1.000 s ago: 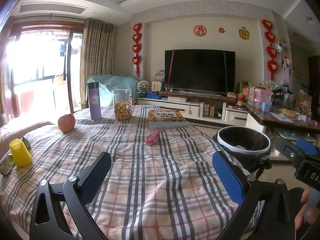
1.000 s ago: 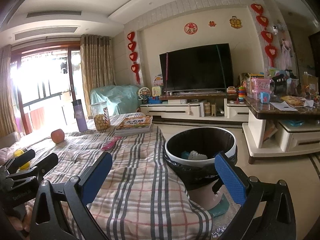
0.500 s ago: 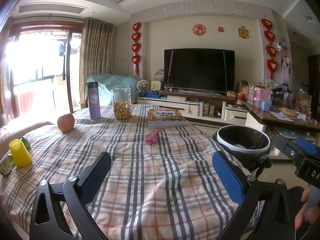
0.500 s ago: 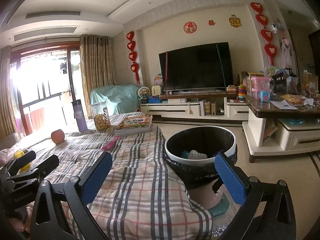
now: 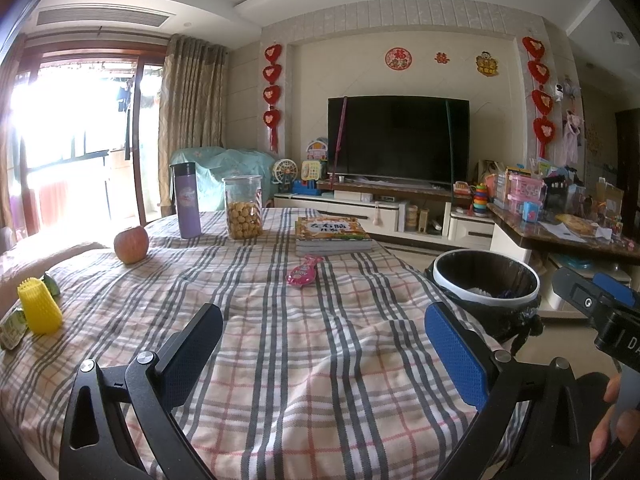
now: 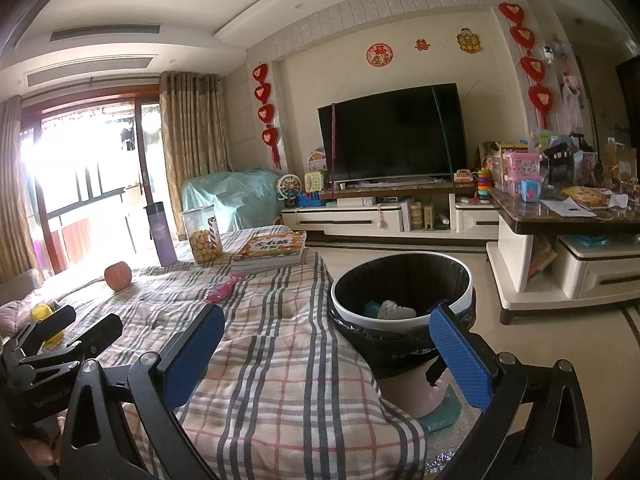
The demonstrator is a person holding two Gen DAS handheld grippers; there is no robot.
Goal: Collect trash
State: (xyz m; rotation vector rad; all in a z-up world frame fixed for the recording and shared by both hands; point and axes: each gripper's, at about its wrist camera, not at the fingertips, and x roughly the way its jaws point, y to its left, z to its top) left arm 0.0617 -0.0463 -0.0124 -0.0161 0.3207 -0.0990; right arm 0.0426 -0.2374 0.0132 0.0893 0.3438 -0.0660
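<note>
A pink wrapper point(image 5: 302, 273) lies on the checked tablecloth point(image 5: 280, 340), in front of a stack of books point(image 5: 331, 235); it also shows in the right wrist view point(image 6: 222, 289). A black-lined trash bin point(image 6: 402, 304) stands on the floor at the table's right edge, with some trash inside; it also shows in the left wrist view point(image 5: 486, 286). A yellow ribbed piece point(image 5: 39, 306) and small green wrappers point(image 5: 14, 326) lie at the far left. My left gripper point(image 5: 324, 344) is open and empty above the cloth. My right gripper point(image 6: 328, 346) is open and empty, near the bin.
An apple point(image 5: 131, 244), a purple flask point(image 5: 186, 200) and a jar of cookies point(image 5: 243, 207) stand at the table's far side. A TV cabinet point(image 6: 380, 216) and a cluttered side table point(image 6: 568, 216) lie beyond the bin.
Both grippers have barely shifted; the views are nearly the same. Both stay open.
</note>
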